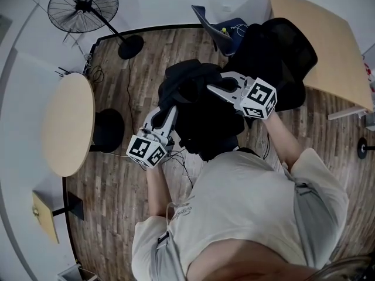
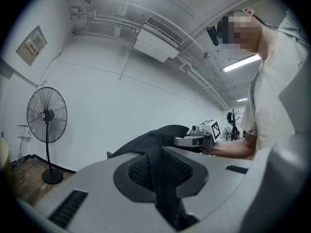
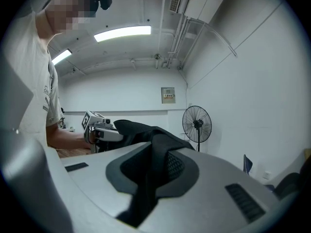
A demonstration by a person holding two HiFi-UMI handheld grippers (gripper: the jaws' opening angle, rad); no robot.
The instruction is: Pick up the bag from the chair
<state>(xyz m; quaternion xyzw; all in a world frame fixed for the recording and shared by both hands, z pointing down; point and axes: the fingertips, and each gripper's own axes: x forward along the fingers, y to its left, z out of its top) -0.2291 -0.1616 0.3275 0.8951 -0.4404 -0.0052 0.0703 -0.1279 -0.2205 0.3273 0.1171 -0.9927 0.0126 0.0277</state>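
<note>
A black bag (image 1: 196, 113) hangs between my two grippers in front of the black office chair (image 1: 281, 57). My left gripper (image 1: 168, 111) is shut on a black strap (image 2: 163, 178) of the bag, which runs down between its jaws. My right gripper (image 1: 212, 88) is shut on another black strap (image 3: 150, 176) on the bag's far side. In the left gripper view (image 2: 155, 152) the right gripper (image 2: 194, 141) shows beyond the bag's top. The right gripper view (image 3: 158, 152) shows the left gripper (image 3: 104, 134) the same way. Whether the bag's underside touches the seat is hidden.
A standing fan (image 1: 82, 4) is at the back left, with a round wooden table (image 1: 67, 124) to the left. A wooden desk (image 1: 316, 40) fills the back right, and a blue chair (image 1: 214, 25) stands behind the office chair. Cables (image 1: 181, 163) lie on the wooden floor.
</note>
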